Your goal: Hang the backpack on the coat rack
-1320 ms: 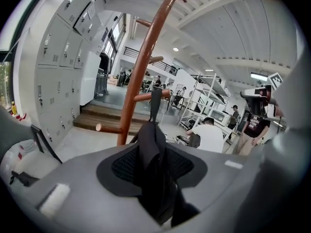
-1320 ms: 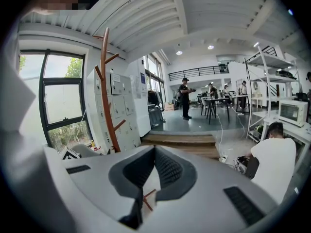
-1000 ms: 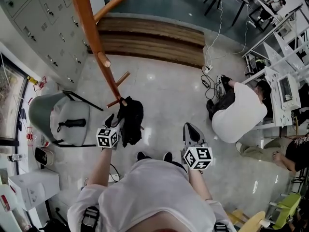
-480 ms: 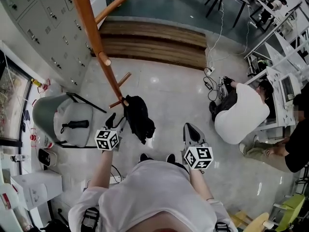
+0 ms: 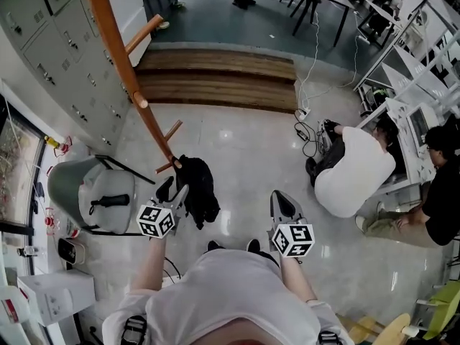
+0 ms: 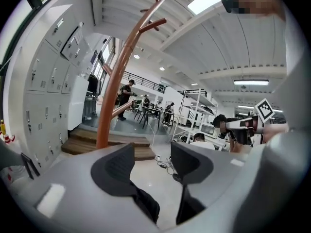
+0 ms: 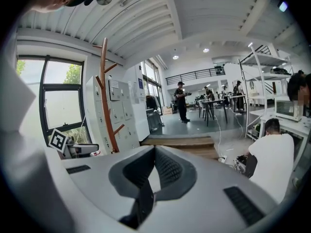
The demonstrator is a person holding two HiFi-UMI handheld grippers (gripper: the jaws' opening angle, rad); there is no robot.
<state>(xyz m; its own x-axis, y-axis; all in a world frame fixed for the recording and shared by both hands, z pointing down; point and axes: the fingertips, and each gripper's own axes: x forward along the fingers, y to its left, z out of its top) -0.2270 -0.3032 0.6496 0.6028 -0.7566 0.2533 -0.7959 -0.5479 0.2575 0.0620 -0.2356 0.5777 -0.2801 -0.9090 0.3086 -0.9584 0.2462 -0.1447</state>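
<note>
Backpack [image 5: 195, 192] hangs off the coat rack [image 5: 136, 99], low peg, looks done. My left gripper [image 5: 173, 189] is beside it, jaws spread, empty. My right gripper [image 5: 282, 200] has its jaws pressed together, holding nothing.

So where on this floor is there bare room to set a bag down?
The pale floor between the steps and the backpack is bare, reaching right toward the crouching person. It is crowded at left, where the rack and a grey chair stand, and by the cables beside that person.
</note>
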